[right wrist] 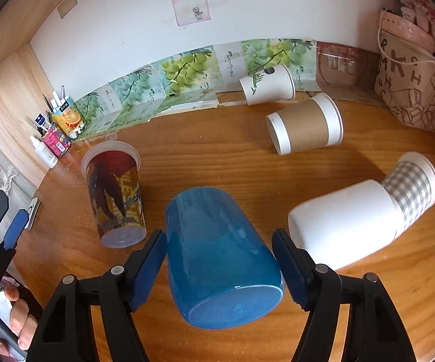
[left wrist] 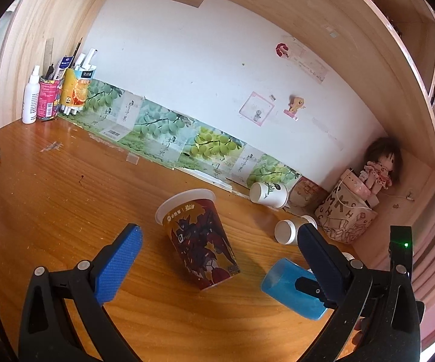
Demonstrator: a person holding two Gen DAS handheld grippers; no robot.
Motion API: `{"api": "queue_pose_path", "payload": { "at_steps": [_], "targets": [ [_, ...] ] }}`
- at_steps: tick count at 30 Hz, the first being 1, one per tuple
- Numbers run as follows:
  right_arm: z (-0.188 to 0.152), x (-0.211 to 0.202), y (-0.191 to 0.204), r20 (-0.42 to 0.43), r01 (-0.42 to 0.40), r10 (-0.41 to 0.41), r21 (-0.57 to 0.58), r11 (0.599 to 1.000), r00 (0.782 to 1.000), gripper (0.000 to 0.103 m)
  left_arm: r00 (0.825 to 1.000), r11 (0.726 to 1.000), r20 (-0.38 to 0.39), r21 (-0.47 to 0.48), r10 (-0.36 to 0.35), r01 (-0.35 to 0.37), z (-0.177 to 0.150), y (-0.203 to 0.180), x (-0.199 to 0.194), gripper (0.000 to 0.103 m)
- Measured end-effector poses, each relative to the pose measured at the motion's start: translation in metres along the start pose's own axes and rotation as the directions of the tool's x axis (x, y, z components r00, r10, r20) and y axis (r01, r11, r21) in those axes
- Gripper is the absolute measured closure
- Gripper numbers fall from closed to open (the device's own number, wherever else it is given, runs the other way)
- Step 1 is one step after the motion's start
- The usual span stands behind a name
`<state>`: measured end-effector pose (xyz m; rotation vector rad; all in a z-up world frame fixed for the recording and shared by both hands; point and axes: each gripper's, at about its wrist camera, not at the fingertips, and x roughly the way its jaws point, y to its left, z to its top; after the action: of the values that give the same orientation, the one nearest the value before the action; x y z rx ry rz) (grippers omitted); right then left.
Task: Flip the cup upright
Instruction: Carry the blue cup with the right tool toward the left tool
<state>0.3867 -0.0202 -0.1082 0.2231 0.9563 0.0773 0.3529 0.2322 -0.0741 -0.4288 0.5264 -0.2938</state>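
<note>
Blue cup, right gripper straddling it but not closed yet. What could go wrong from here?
1. The blue cup lies on its side and looks glossy; the right gripper is open around its curved wall, so it may slip or roll while closing.
2. The white cup lies beside the right finger and may get nudged.
3. The printed cup stands close; flipping could topple it.

Blue cup (right wrist: 220, 256) on its side

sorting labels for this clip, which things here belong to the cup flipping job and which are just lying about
Job:
blue cup, on its side between the open right tool
printed cup, tilted, ahead of the open left tool
brown cup, white cup, checked cup, leaf cup, all on their sides

Lying about:
doll
spray bottle
pen holders
paper bag
</note>
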Motion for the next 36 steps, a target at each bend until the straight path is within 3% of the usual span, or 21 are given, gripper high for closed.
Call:
{"api": "queue_pose_path", "payload": {
  "at_steps": [5,6,11,19,23,27,30,36],
  "targets": [
    [-0.026,-0.01,0.007,-0.026,0.029,-0.03,-0.014,0.999,0.999,0.032,0.998,0.998,-0.035,0.033,0.052,-0.051,-0.01,-0.012,-0.013,0.0],
    [-0.031,-0.011,0.009,-0.032,0.027,-0.028,-0.02,0.999,0.999,0.036,0.996,0.997,-0.054,0.044,0.072,-0.069,-0.011,-0.015,-0.013,0.0],
    [-0.046,-0.02,0.019,-0.034,-0.015,0.014,-0.041,0.999,0.999,0.037,0.983,0.992,-0.136,0.051,0.125,-0.119,-0.019,-0.022,-0.014,0.0],
    [-0.053,-0.035,0.017,0.001,-0.068,0.068,-0.05,0.996,0.998,0.037,0.966,0.98,-0.183,0.107,0.183,-0.165,-0.024,-0.043,-0.014,0.0],
    [-0.057,-0.049,0.01,0.056,-0.085,0.088,-0.063,0.994,0.994,0.036,0.962,0.982,-0.21,0.108,0.173,-0.153,-0.026,-0.052,-0.009,0.0],
    [-0.066,-0.067,0.003,0.166,-0.043,0.058,-0.091,0.995,0.984,0.031,0.957,0.98,-0.23,0.126,0.178,-0.153,-0.03,-0.063,0.0,0.0],
    [-0.074,-0.08,-0.008,0.25,-0.026,0.054,-0.113,0.993,0.967,0.023,0.957,0.98,-0.234,0.146,0.17,-0.138,-0.033,-0.075,0.005,0.0],
    [-0.096,-0.093,-0.031,0.391,0.001,0.066,-0.168,0.986,0.918,0.022,0.949,0.982,-0.28,0.159,0.148,-0.106,-0.038,-0.099,0.022,0.0]
  ]
}}
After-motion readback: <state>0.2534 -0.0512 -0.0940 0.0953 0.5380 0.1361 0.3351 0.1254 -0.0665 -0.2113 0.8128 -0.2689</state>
